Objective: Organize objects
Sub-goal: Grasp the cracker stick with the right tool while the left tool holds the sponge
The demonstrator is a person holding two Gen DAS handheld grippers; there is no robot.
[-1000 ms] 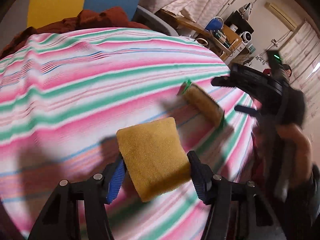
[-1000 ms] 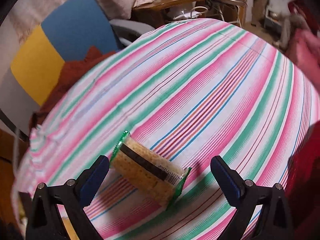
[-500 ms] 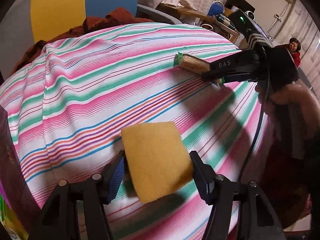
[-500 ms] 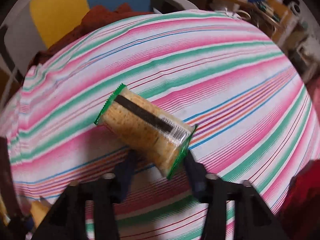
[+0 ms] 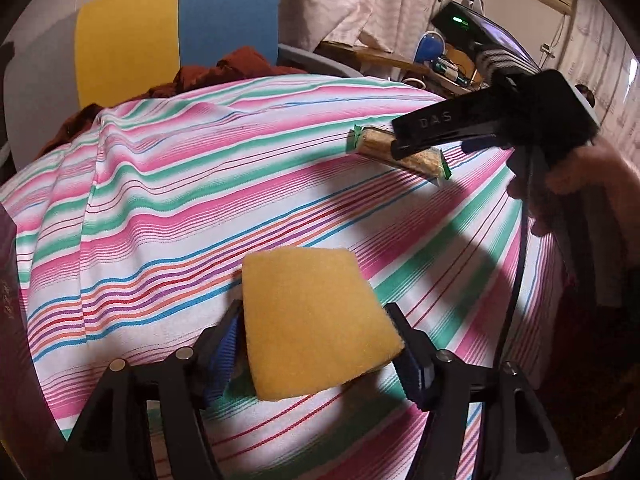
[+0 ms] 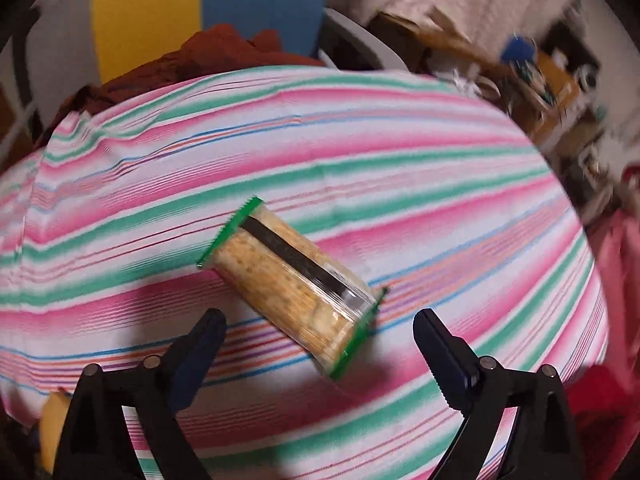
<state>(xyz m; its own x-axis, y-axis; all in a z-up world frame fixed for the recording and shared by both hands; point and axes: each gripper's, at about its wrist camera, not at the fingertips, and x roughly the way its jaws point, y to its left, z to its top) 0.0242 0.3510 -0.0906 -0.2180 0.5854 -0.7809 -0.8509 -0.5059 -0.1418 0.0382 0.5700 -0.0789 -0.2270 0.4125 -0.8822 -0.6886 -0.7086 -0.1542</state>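
Half a second ago the right gripper (image 6: 316, 356) pinched the clear green-ended cracker packet (image 6: 294, 294); now its jaws stand wide apart, the packet lying between them on the pink, green and white striped cloth (image 6: 400, 184) over the worktop. Nearer, the left gripper (image 5: 316, 354) keeps its jaws clamped on the yellow rectangular sponge (image 5: 316, 322). Beyond the far edge sit a yellow-and-blue chair back (image 5: 176, 36), rust-red fabric (image 5: 236, 66) and pale curtains (image 5: 360, 0).

A striped cloth (image 5: 168, 200) fills the frame's centre; a yellow-and-blue panel (image 5: 176, 36) stands upper left, rust fabric (image 5: 224, 68) bunched beneath it, a cluttered desk (image 5: 440, 68) upper right.
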